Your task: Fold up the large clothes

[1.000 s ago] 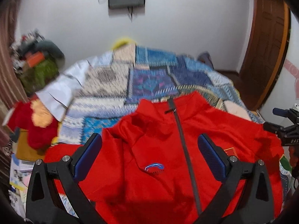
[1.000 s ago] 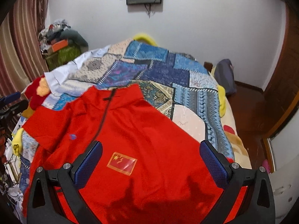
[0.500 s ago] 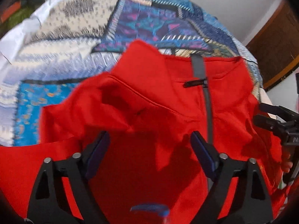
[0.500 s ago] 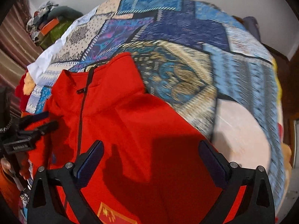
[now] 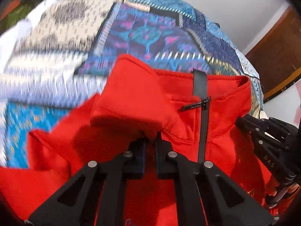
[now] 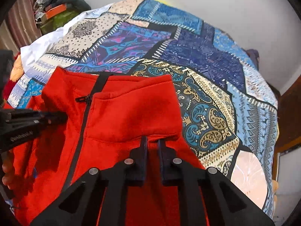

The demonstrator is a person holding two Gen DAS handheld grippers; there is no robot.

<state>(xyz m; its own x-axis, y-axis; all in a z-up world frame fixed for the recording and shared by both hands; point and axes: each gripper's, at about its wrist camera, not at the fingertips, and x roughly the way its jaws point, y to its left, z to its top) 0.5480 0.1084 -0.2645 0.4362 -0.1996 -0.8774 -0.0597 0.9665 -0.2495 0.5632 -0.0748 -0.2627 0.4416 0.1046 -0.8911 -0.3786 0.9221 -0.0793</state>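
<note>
A bed covered by a patchwork quilt (image 6: 197,60) in blues, creams and purples fills most of both views, backed by a plain white wall (image 6: 216,3) across the top. At lower centre of the left wrist view, the left gripper (image 5: 150,141) is pinched closed on a raised fold of the red jacket (image 5: 141,98). The right gripper (image 6: 152,141), lower centre of its own view, is likewise clamped on the jacket's shoulder fabric beside the collar. The jacket lies on the quilt's near part, its dark zipper (image 6: 82,124) running down. A clutter pile (image 6: 56,9) sits upper left; a wooden door (image 5: 278,52) stands at right.
</note>
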